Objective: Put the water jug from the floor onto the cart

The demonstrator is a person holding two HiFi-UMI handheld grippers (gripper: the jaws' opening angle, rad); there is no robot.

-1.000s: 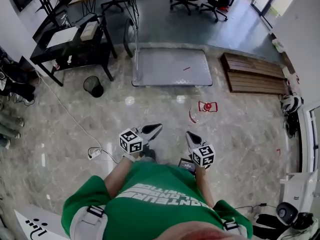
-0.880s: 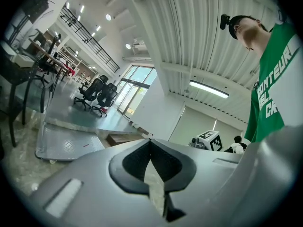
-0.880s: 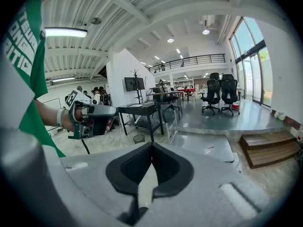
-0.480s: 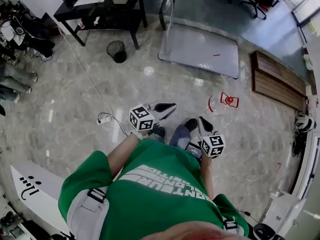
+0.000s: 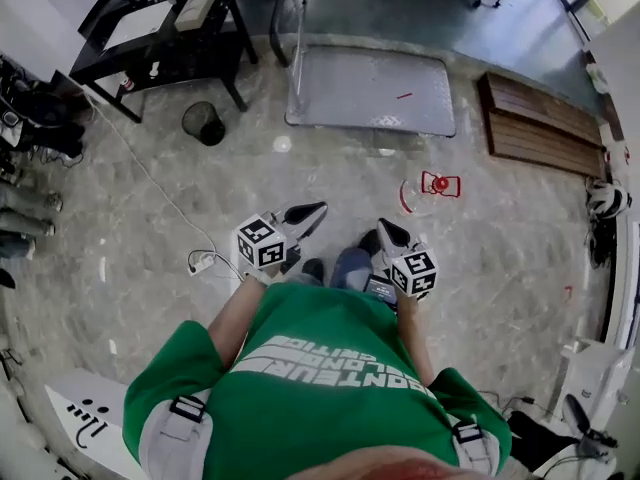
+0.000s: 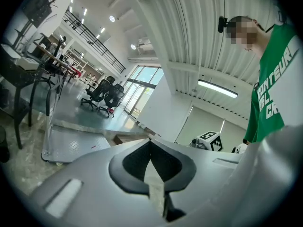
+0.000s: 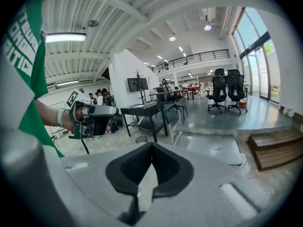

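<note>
The water jug (image 5: 422,192), clear with a red cap and handle, lies on the marble floor ahead and a little to the right of me. The cart (image 5: 372,90), a flat grey platform with an upright push handle, stands farther off; it also shows as the cart (image 6: 71,143) and the cart (image 7: 210,148). My left gripper (image 5: 312,209) is held level at waist height, shut and empty. My right gripper (image 5: 382,229) tilts downward, shut and empty, short of the jug. The jug is hidden in both gripper views.
A black desk (image 5: 160,38) and a mesh wastebasket (image 5: 203,123) stand left of the cart. A wooden pallet (image 5: 545,123) lies to its right. A power strip with its cable (image 5: 200,261) lies on the floor near my left side. Office chairs (image 7: 227,91) stand beyond.
The person has stepped forward, and shoes now show below the grippers. Both grippers have travelled along at the same height, still shut. The jug and cart have not moved.
</note>
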